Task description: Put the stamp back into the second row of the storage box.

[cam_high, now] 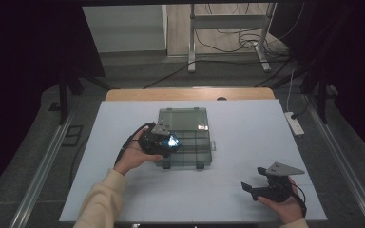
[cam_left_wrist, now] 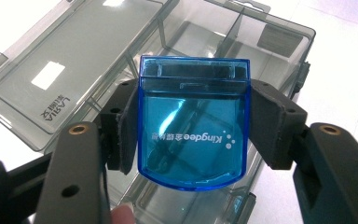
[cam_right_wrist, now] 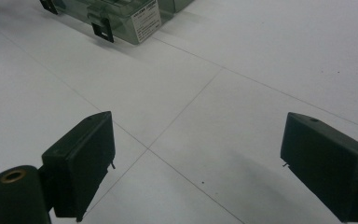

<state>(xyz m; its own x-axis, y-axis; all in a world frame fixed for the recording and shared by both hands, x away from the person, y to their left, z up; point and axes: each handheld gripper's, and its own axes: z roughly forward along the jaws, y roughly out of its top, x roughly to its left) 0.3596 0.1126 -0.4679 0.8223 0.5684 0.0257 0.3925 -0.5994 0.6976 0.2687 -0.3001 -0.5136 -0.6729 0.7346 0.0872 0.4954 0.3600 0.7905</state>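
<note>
A clear blue plastic case with white lettering sits pinched between the pads of my left gripper, held over the smoky grey compartment box. In the high view the blue case glints above the left side of that open box, whose lid lies folded back. My left gripper is shut on the case. My right gripper rests low at the front right of the table, its jaws wide apart with nothing between them.
The white table mat spreads around the box. A white power strip lies at the right edge. A metal stand and floor cables are beyond the far edge. The box's black latches face my right gripper.
</note>
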